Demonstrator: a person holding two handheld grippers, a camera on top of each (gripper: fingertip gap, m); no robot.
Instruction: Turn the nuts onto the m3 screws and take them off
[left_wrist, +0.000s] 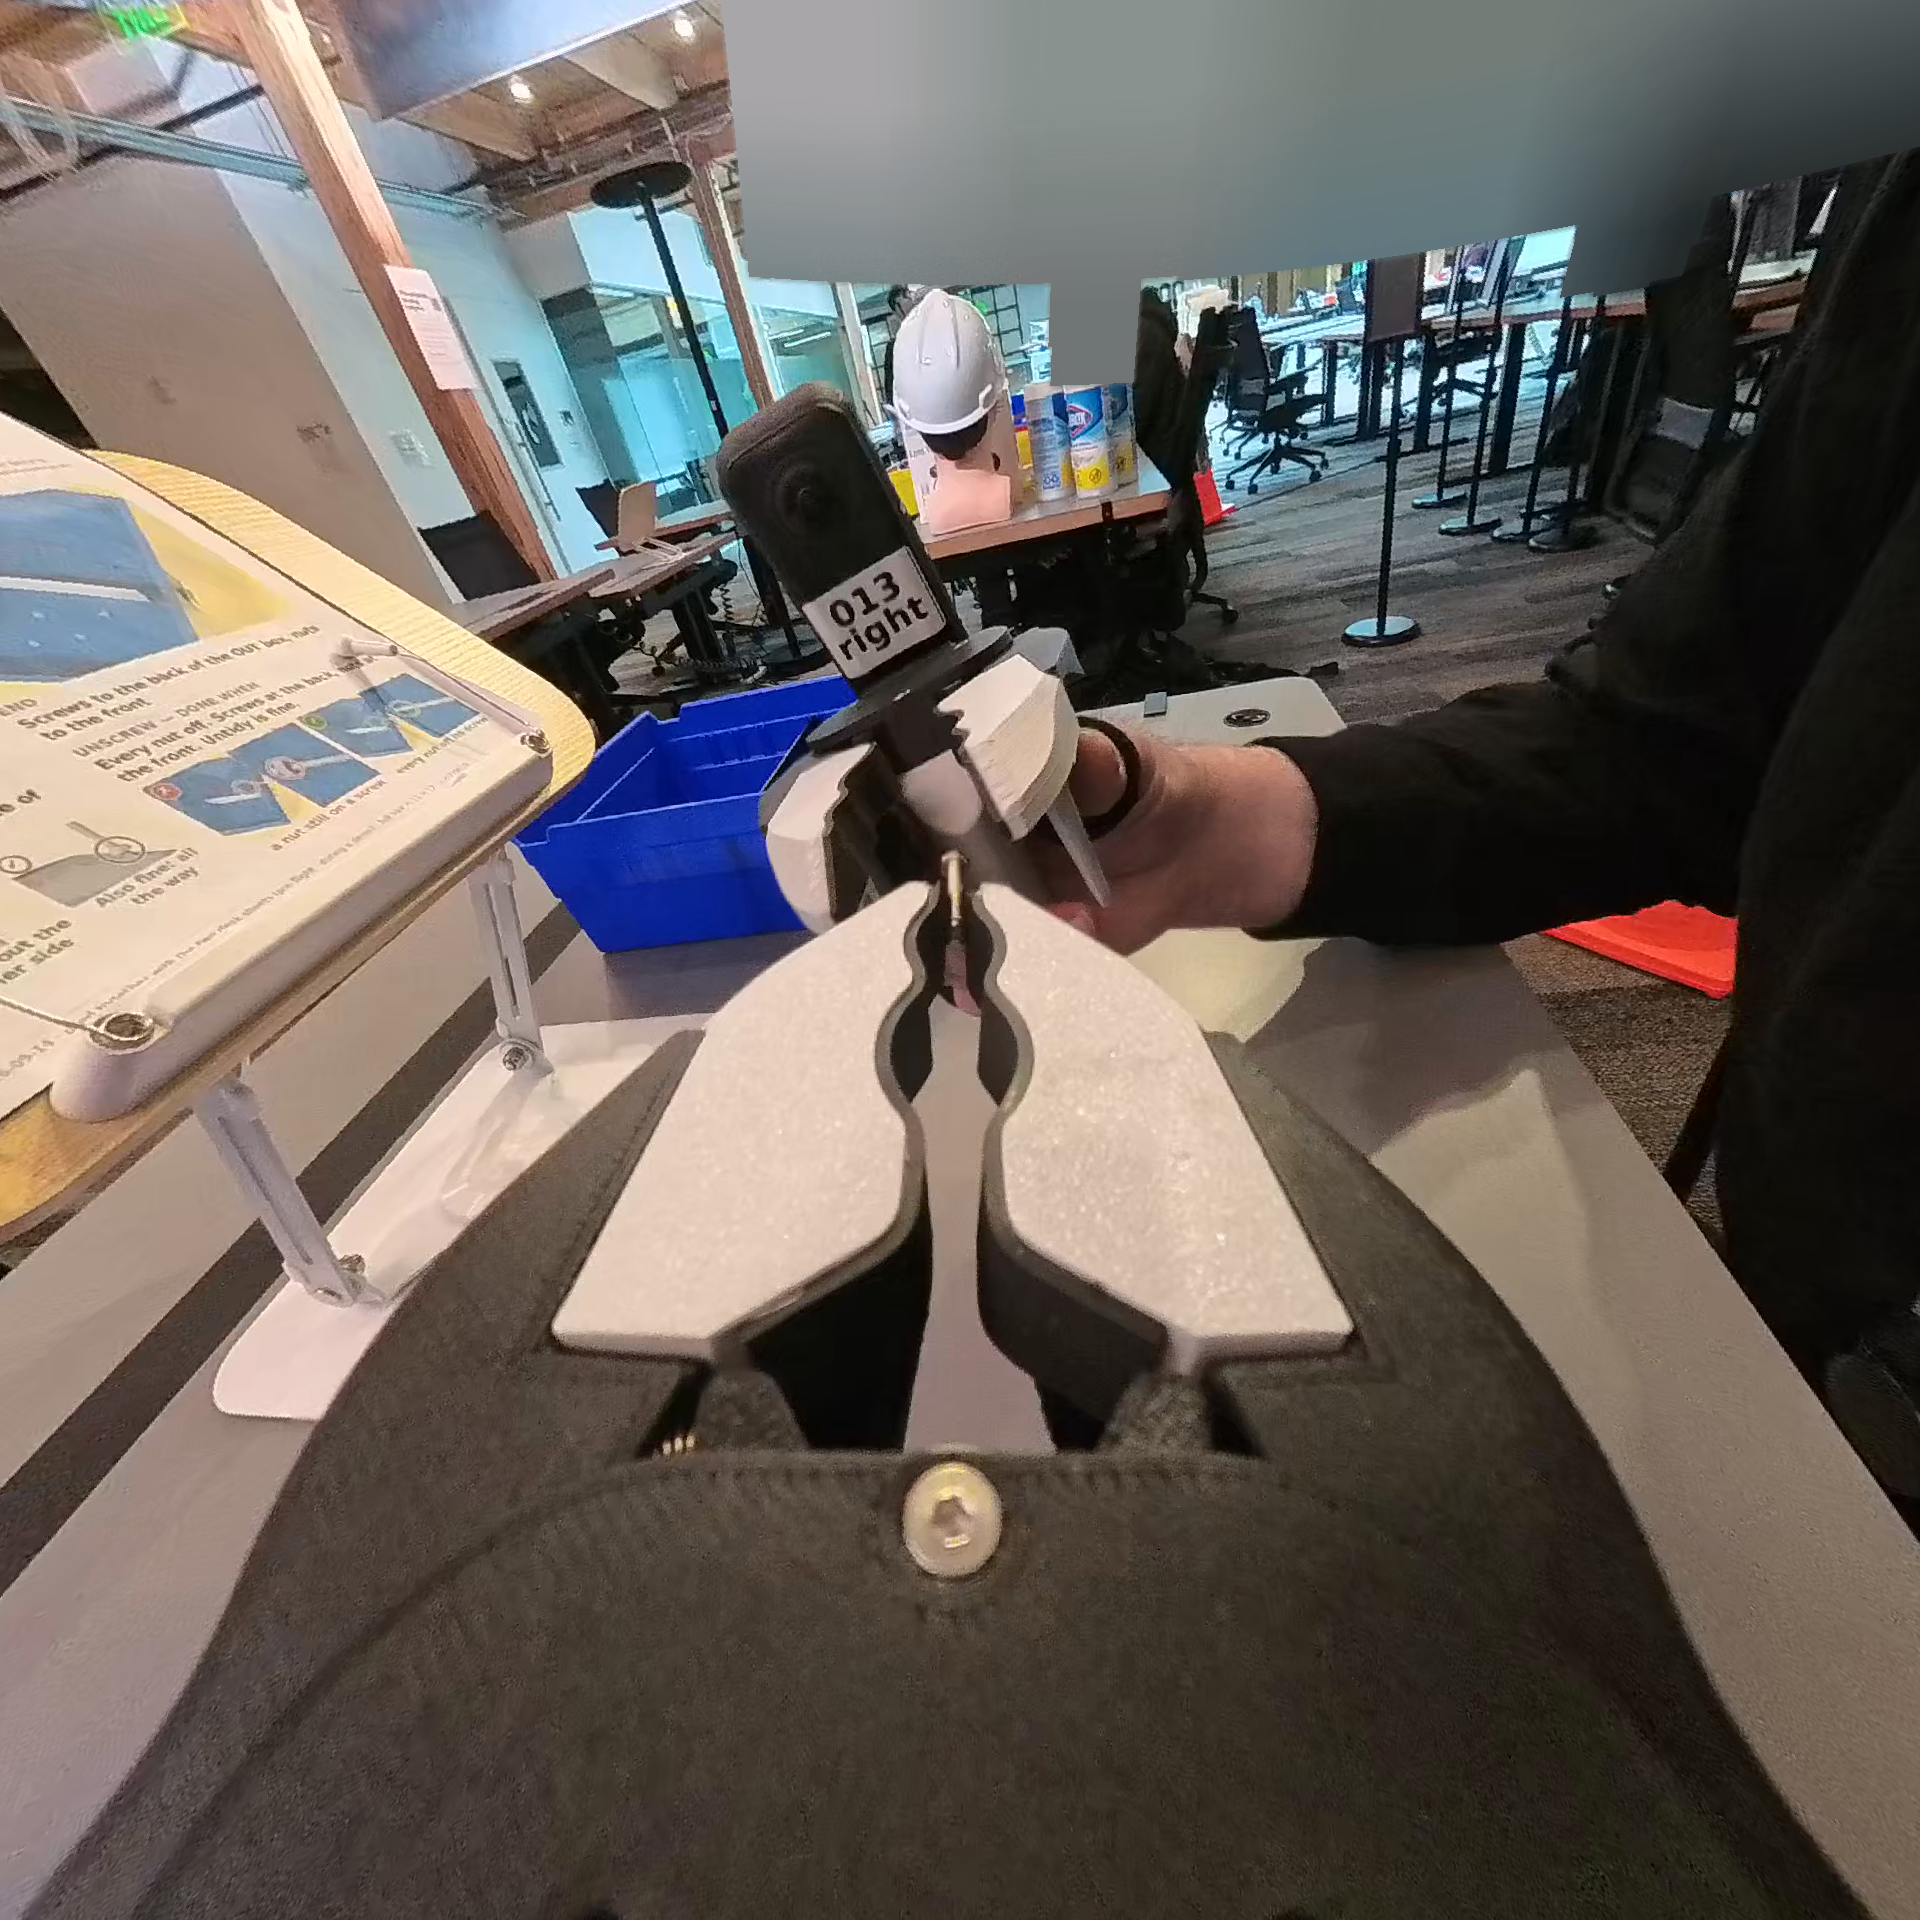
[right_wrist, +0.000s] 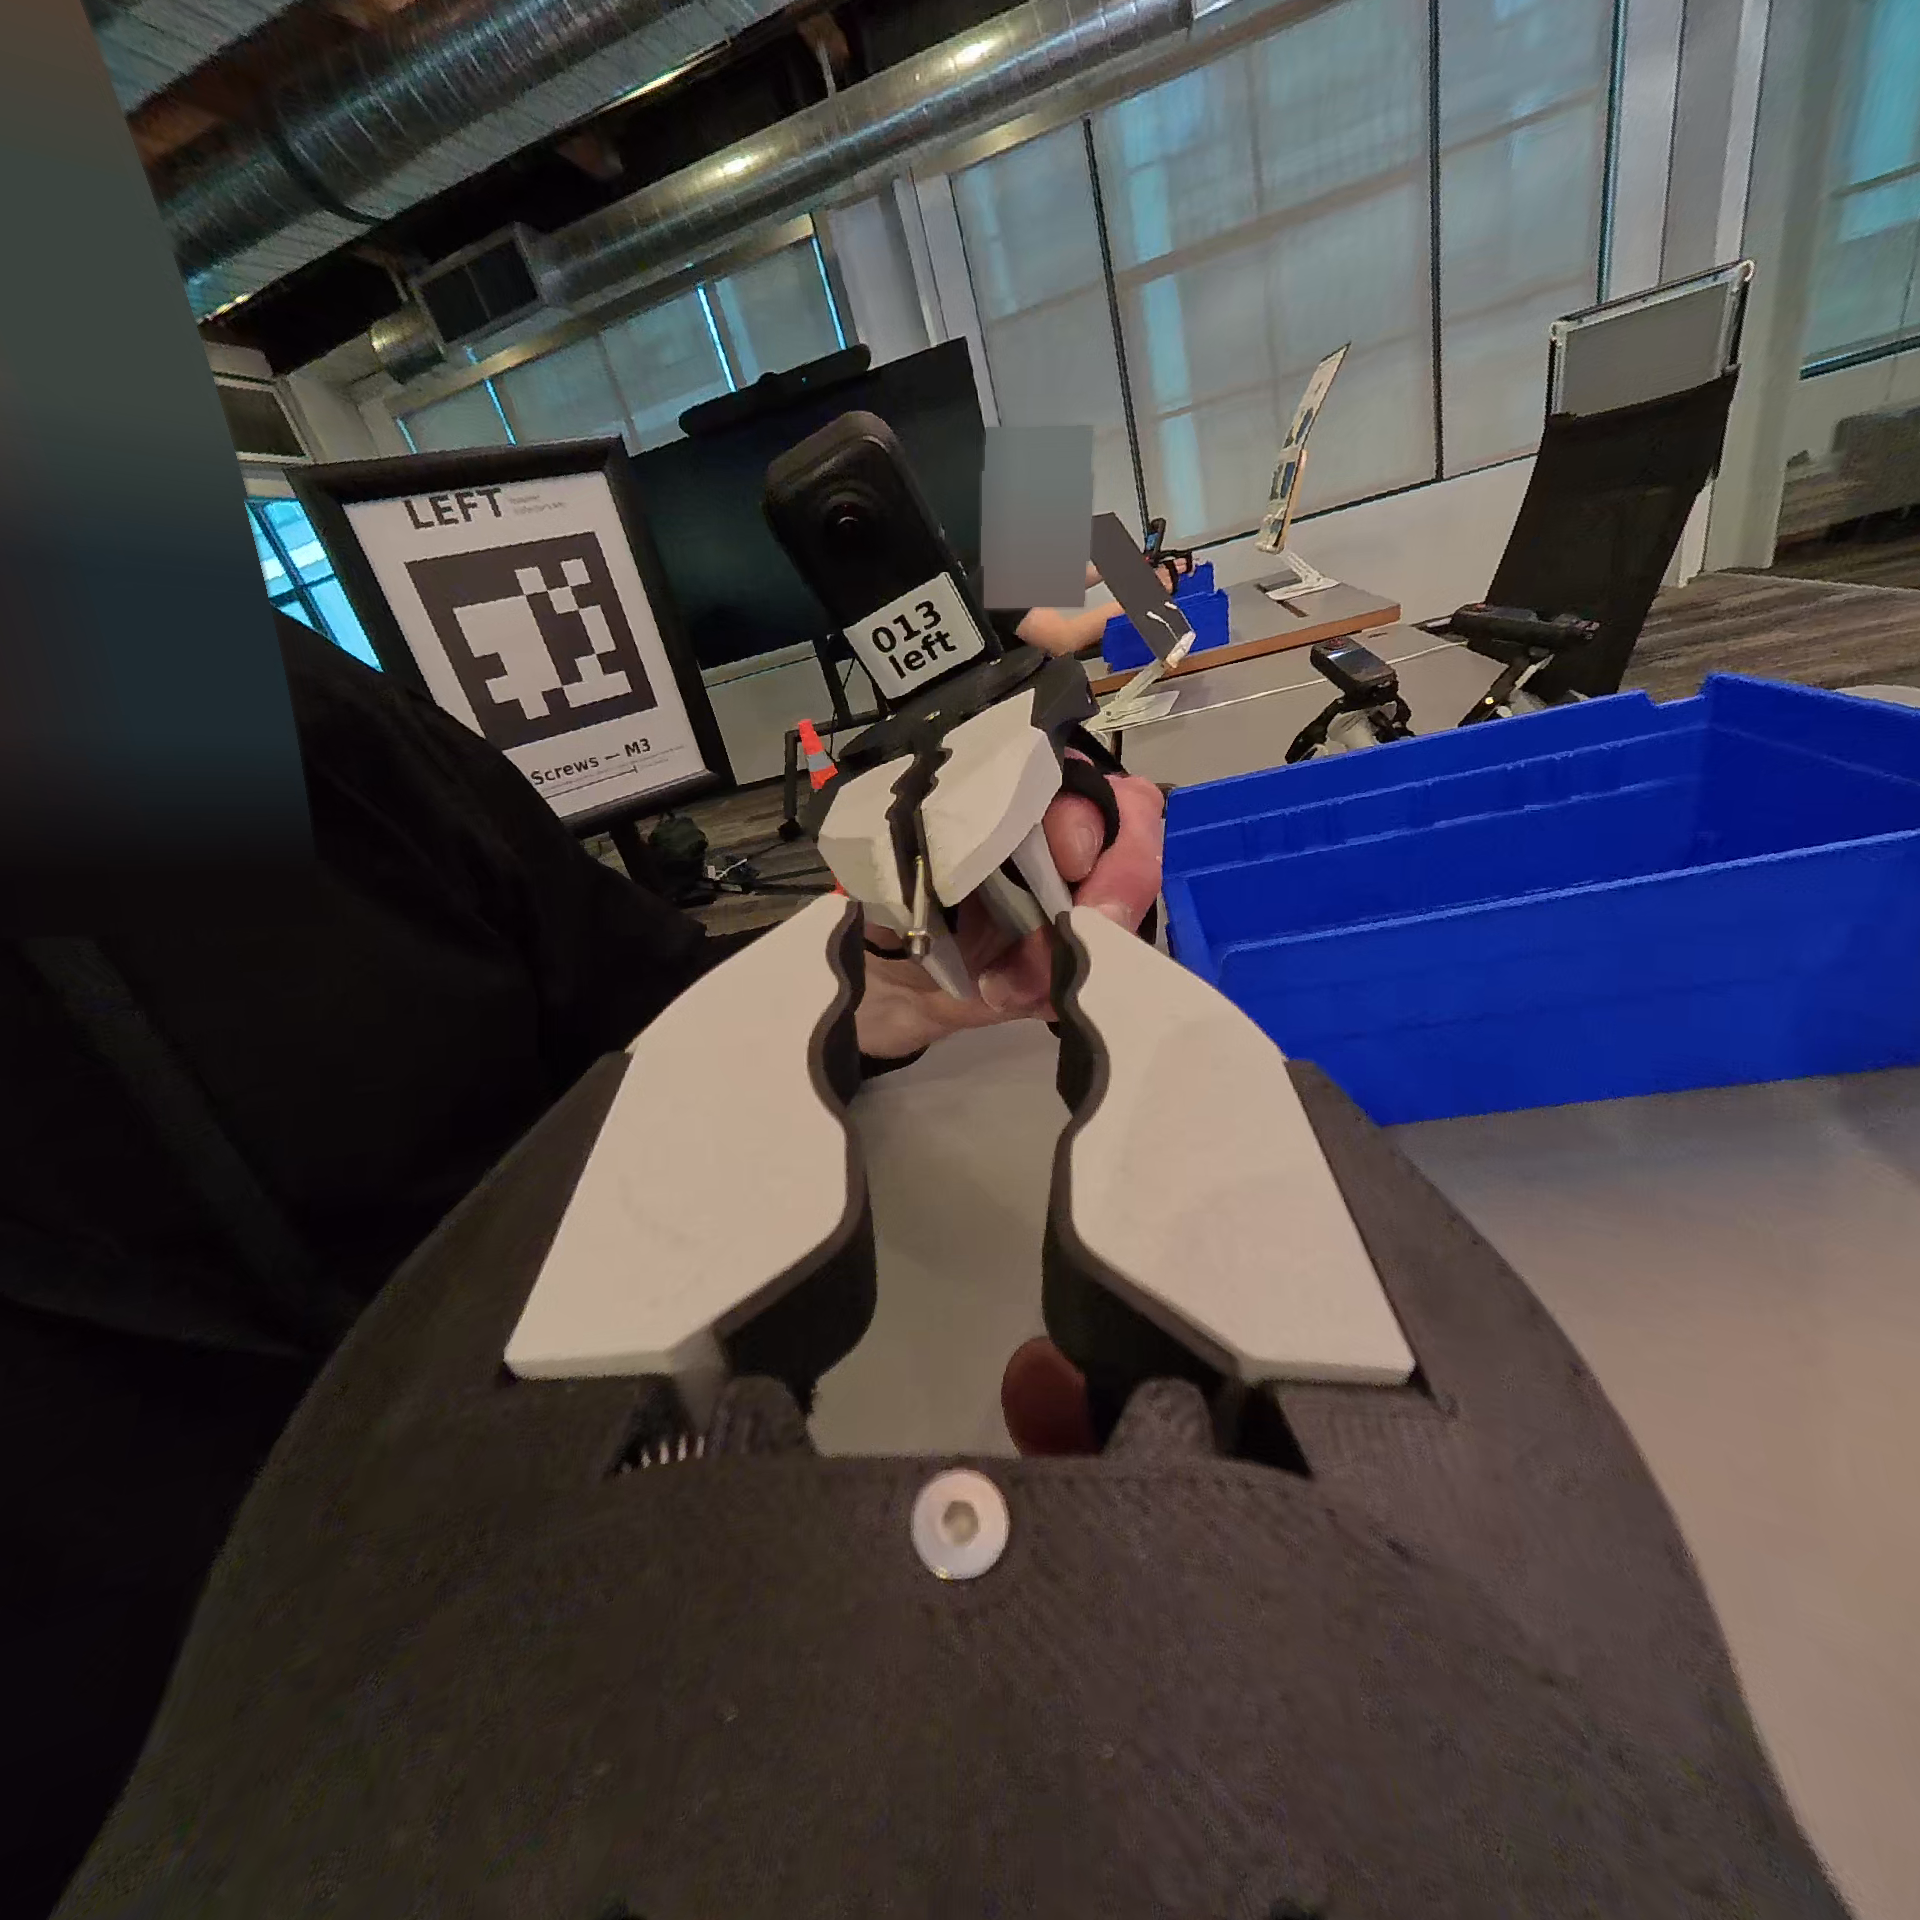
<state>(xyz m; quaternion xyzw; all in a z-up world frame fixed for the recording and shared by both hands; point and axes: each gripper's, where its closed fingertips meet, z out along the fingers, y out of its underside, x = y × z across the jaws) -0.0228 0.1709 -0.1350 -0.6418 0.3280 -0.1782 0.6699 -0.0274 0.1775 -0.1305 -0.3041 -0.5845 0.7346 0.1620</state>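
Left wrist view: left gripper (left_wrist: 954, 920) clamped on upright screw (left_wrist: 951, 891); right gripper (right_wrist: 961, 951) jaws apart.

Burying the lower shank of the screw (left_wrist: 951, 896) between the pinched fingertips of the left claw (left_wrist: 954, 916). Showing too small, just ahead of the right claw (right_wrist: 956, 925), for telling whether anything is threaded on it. Running off the edge, left of the left claw: instruction board (left_wrist: 208, 727). Getting cut off, right of the right claw: blue bin (right_wrist: 1558, 883).
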